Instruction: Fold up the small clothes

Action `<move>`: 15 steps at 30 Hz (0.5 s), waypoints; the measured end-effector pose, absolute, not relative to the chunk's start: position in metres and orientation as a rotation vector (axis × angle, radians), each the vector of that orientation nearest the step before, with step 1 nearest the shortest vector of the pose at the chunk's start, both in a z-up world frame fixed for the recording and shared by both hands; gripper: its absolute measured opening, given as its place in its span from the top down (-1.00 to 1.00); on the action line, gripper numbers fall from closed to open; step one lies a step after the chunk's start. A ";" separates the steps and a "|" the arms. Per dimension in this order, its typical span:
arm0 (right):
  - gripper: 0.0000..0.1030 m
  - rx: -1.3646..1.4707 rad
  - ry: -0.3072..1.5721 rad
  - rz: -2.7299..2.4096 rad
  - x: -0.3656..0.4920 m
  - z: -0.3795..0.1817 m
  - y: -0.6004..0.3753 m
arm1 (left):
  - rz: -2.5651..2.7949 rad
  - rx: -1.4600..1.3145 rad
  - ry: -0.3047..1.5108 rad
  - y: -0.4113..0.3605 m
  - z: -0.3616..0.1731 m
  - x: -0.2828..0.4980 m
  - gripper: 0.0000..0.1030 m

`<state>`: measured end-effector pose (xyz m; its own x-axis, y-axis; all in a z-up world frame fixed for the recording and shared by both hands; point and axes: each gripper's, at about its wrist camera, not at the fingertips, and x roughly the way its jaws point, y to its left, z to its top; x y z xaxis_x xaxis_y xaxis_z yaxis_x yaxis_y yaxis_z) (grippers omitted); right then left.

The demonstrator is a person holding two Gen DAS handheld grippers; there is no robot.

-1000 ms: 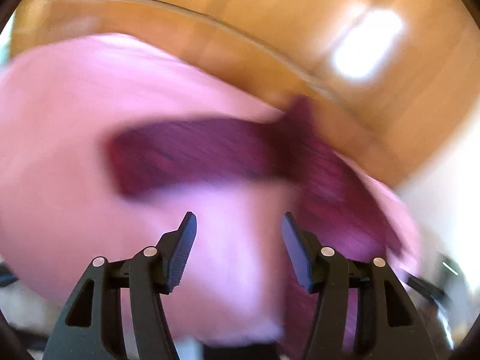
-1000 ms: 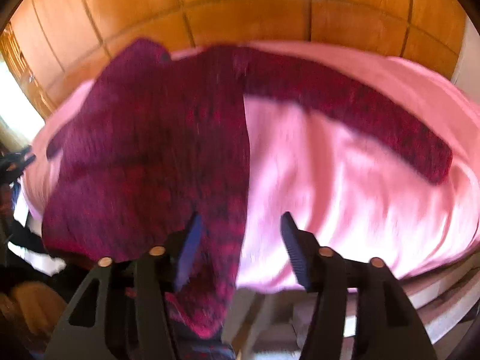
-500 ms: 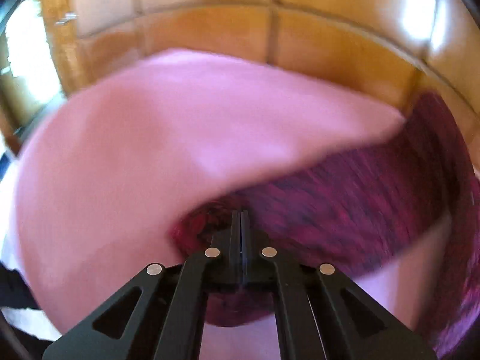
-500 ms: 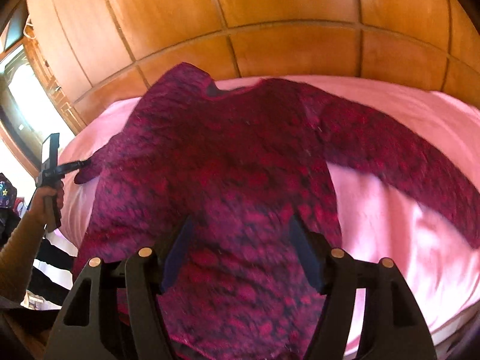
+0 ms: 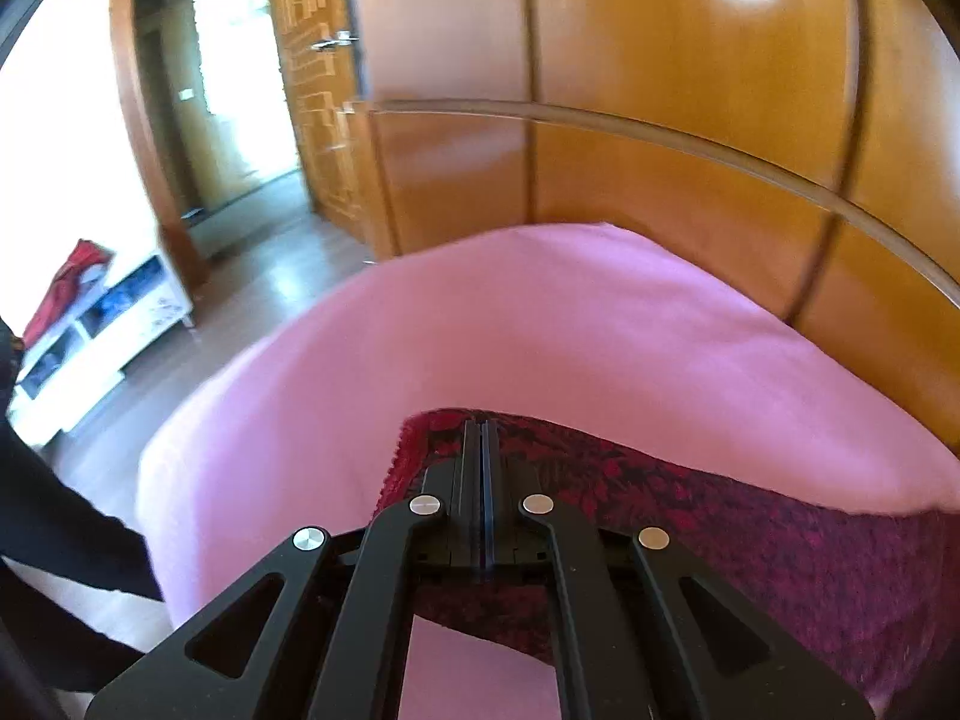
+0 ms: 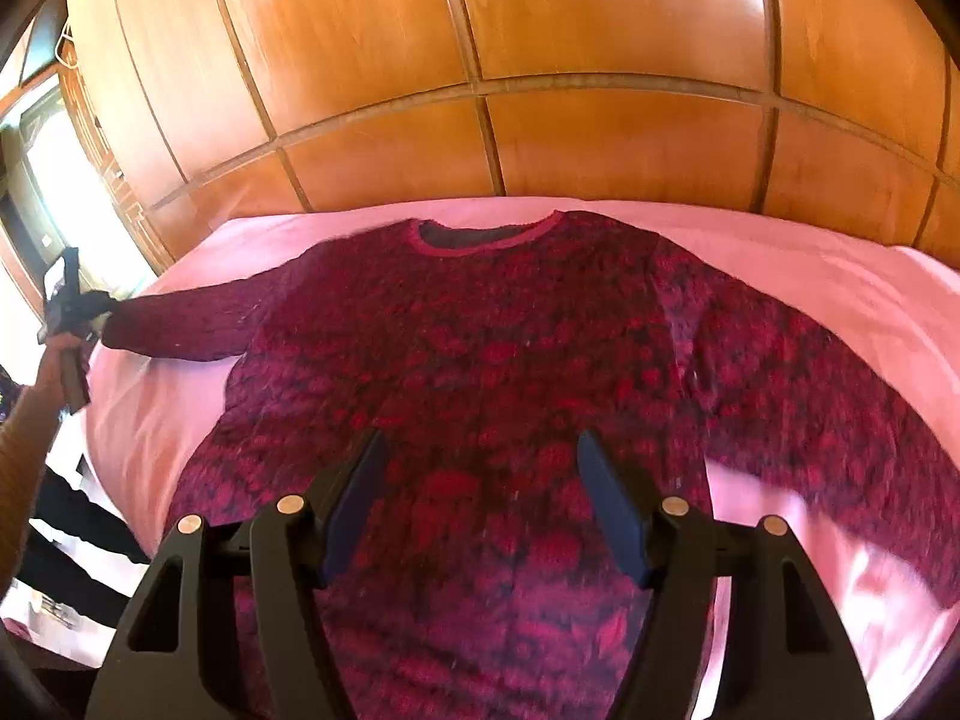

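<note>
A dark red knitted sweater (image 6: 480,372) lies spread flat across a pink bed (image 6: 840,276), neckline toward the wooden wardrobe doors (image 6: 540,48) at the top of the frame. At far left, the left tool (image 6: 99,303) is clamped on the cuff of one outstretched sleeve (image 5: 750,516). The right tool (image 6: 477,510) hovers at lower centre above the sweater's body, jaws apart, holding nothing.

A sweater (image 6: 480,372) lies spread on the bed (image 6: 840,276), neckline far, toward the wooden wall panels (image 6: 540,60). Its left sleeve end (image 5: 432,438) seems pinched in the left hand-held gripper (image 5: 482,438).
</note>
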<state>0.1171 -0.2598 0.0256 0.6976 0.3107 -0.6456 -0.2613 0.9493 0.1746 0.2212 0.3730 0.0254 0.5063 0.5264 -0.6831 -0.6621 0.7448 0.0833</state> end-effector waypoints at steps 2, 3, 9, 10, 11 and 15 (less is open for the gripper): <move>-0.28 0.075 0.738 0.286 0.128 0.026 -0.263 | 0.746 -0.181 0.757 0.378 0.025 0.227 1.00; -0.28 0.084 0.740 0.280 0.134 0.026 -0.268 | 0.736 -0.179 0.771 0.377 0.023 0.230 1.00; -0.31 0.240 0.749 0.139 0.162 0.028 -0.330 | 0.547 -0.262 0.774 0.336 0.019 0.222 0.45; -0.31 0.245 0.751 0.111 0.167 0.028 -0.341 | 0.481 -0.301 0.770 0.326 0.015 0.217 0.23; -0.35 0.244 0.752 0.071 0.175 0.027 -0.354 | 0.393 -0.332 0.775 0.311 0.009 0.212 0.17; -0.37 0.225 0.786 -0.057 0.213 0.018 -0.395 | 0.112 -0.419 0.855 0.254 -0.015 0.215 0.13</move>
